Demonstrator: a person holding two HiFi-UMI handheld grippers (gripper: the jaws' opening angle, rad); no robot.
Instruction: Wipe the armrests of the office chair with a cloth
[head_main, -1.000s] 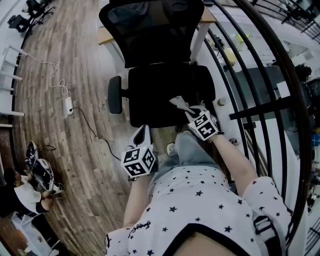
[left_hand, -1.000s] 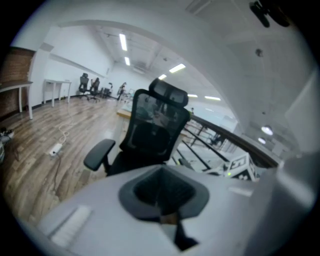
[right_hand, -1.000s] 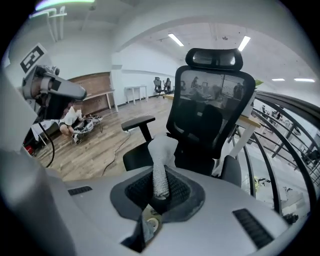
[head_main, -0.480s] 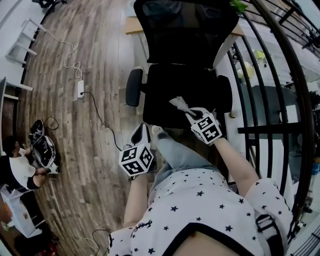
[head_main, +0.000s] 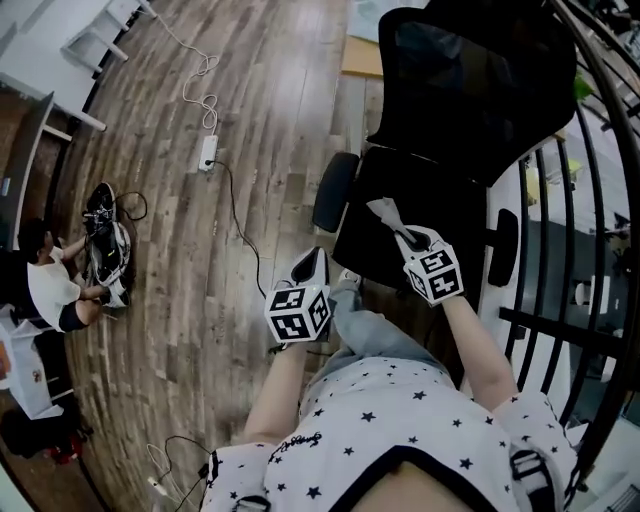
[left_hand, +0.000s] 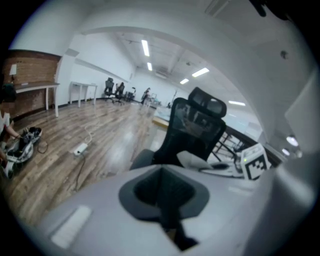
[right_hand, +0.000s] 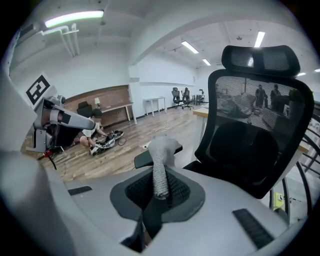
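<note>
A black mesh office chair (head_main: 440, 150) stands ahead on the wood floor; its left armrest (head_main: 335, 190) and right armrest (head_main: 503, 233) flank the seat. My right gripper (head_main: 408, 238) hovers over the seat's front, shut on a grey-white cloth (head_main: 385, 212). In the right gripper view the cloth (right_hand: 160, 167) sticks up from the right gripper (right_hand: 159, 192), with the left armrest (right_hand: 150, 157) just beyond it. My left gripper (head_main: 310, 268) is low at the chair's front left, shut and holding nothing. The left gripper (left_hand: 162, 192) faces the chair (left_hand: 197, 125) and the cloth (left_hand: 192, 159).
A power strip (head_main: 208, 152) and its cable lie on the floor to the left. A person (head_main: 50, 285) crouches by equipment at far left. A black railing (head_main: 560, 330) runs along the right. A desk (head_main: 365, 55) stands behind the chair.
The head view has swung left, so the chair now sits further right in it. Both grippers keep their places by the seat front, and the cloth stays held in the right one.
</note>
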